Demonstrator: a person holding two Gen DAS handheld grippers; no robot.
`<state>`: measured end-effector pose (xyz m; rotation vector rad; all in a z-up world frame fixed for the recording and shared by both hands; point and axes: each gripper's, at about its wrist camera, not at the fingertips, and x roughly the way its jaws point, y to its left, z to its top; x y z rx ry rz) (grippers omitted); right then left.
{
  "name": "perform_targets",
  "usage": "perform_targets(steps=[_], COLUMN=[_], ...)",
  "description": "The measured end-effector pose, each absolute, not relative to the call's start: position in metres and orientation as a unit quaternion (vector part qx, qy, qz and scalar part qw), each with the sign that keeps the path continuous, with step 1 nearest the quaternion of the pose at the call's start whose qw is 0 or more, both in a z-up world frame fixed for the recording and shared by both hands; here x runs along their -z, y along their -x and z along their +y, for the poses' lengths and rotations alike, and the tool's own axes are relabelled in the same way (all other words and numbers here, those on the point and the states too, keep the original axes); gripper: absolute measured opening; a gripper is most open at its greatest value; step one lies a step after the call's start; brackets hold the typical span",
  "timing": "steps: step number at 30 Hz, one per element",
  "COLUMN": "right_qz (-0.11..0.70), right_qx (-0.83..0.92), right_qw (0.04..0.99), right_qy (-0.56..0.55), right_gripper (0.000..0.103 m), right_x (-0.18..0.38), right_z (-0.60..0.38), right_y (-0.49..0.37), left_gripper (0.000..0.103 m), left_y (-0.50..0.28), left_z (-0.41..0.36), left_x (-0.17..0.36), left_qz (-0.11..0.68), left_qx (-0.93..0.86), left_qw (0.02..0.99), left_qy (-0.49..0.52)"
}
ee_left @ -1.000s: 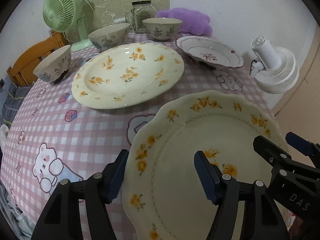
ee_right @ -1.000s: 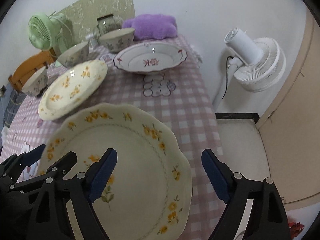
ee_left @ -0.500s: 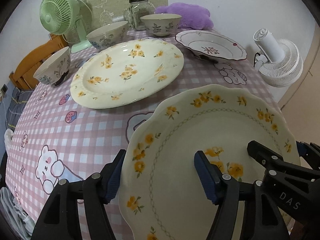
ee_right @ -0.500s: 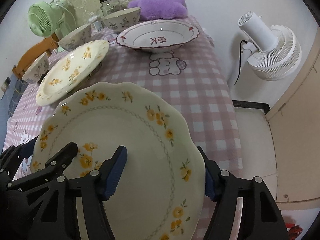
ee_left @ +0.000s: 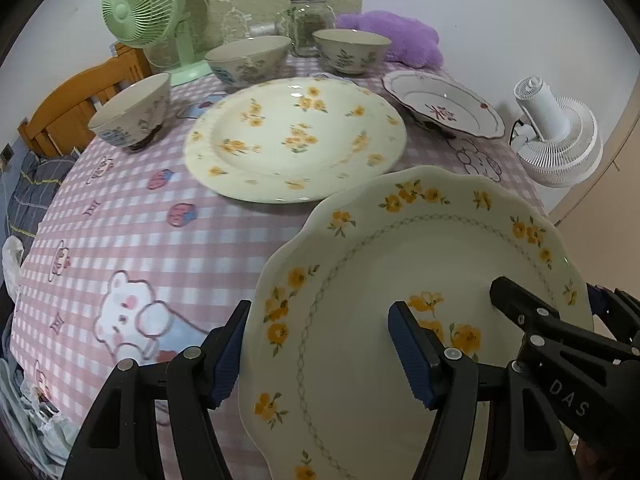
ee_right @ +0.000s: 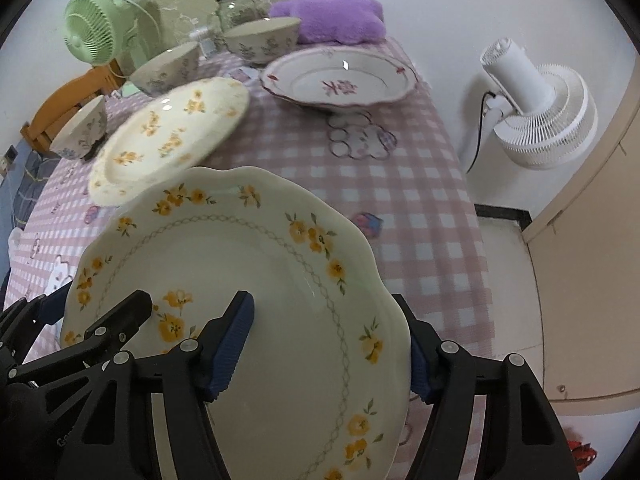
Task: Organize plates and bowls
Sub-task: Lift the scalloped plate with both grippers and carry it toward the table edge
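Far left on the pink checked surface [ee_left: 120, 240] sit three bowls [ee_left: 132, 110] in a curve near a green fan [ee_left: 144, 4]. Beside them lies a large round plate [ee_left: 296, 140] with yellow flowers, and further right a red-trimmed dish [ee_left: 444, 104]. Nearest, a scalloped plate [ee_left: 400, 280] is lifted over the surface's near right edge, overlapping the round plate. The left gripper [ee_left: 320, 352] has its jaws clamped across the scalloped plate's left rim. The right gripper [ee_right: 332, 344] has jaws that just closed and now clamp across its right rim. A white fan [ee_right: 540, 116] stands on the floor.
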<state>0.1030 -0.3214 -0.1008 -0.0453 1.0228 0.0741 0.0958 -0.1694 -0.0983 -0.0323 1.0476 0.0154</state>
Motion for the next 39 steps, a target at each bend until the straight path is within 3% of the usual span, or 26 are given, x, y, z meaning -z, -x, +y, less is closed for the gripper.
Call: perform_targets(steps=[19,39], right_qz=[0.472,0.498], right_qx=[0.002,0.016], right_qw=[0.882,0.867], right_qy=[0.010,-0.016], right_gripper=[0.071,0.071], right_x=[0.077,0.117], right_z=[-0.179,-0.064], right_y=[-0.088,-0.105], left_gripper=[0.068,0.068], left_y=[-0.091,-0.111], left_z=[-0.029,0.082], left_x=[0.068,0.102], left_qz=[0.474,0.499], left_qx=[0.025,0.028], left_qw=[0.880,0.866], left_qy=[0.020,0.010])
